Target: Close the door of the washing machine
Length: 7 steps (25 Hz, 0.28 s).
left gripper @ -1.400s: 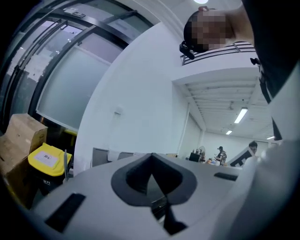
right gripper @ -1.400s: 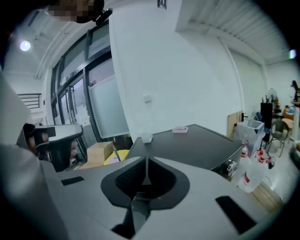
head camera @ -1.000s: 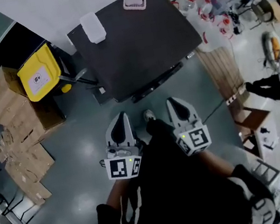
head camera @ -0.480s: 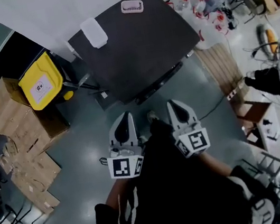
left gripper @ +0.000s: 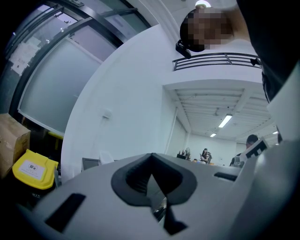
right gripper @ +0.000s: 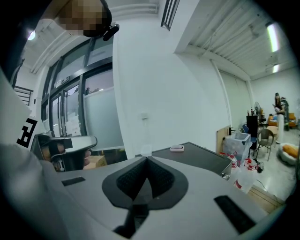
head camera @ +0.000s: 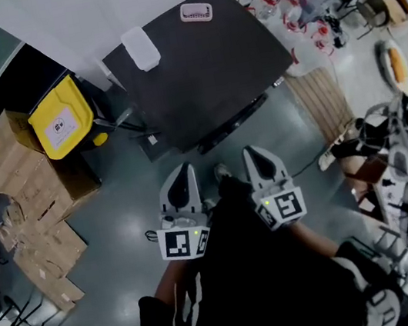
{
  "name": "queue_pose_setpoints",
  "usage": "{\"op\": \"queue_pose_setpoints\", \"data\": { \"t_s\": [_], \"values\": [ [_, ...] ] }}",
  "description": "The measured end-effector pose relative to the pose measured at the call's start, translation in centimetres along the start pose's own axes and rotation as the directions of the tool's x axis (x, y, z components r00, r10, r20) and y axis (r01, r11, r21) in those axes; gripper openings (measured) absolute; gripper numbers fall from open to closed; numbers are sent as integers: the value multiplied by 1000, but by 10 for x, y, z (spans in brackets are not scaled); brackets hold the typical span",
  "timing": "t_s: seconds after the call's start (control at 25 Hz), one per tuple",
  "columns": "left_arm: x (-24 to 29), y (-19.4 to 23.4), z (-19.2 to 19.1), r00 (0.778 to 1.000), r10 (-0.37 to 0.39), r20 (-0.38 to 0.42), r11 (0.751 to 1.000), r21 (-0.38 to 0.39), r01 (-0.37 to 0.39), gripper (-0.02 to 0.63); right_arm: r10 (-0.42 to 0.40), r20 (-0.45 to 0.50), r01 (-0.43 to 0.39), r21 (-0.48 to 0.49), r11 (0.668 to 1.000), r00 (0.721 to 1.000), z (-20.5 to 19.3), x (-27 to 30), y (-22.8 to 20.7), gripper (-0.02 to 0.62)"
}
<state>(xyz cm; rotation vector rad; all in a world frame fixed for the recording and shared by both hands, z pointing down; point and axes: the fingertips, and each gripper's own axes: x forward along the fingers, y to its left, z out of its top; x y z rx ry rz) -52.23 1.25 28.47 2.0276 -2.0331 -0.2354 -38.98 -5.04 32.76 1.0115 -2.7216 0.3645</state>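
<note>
Left gripper (head camera: 179, 182) and right gripper (head camera: 260, 160) shut, empty, short of the washing machine (head camera: 195, 66); tips may skid off its door (head camera: 234, 119)

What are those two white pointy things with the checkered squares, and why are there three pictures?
Those are tools that a person holds, one in each hand: the left hand-held gripper and the right hand-held gripper. Each has two jaws that pinch like tongs. Both are shut now and hold nothing. The cubes with squares are part of them.

One picture comes from a camera on the person's head, looking down. The other two come from small cameras that ride on the tools and look along their jaws.

The big dark box in front is the washing machine. On its top lie a white container and a small pinkish tray. Beside it are a yellow bin and cardboard boxes.
</note>
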Motion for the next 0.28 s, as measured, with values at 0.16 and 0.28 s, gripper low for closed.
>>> {"op": "queue_pose_setpoints", "data": {
  "t_s": [0.16, 0.28],
  "values": [
    [-4, 0, 1, 1000, 3, 3, 1000, 0, -3, 3, 7, 5, -7, 10, 1000, 1000, 1, -1, 4, 4],
    [-7, 0, 1, 1000, 4, 3, 1000, -2, -4, 3, 10, 3, -10, 1, 1000, 1000, 1, -2, 6, 5]
  ]
}}
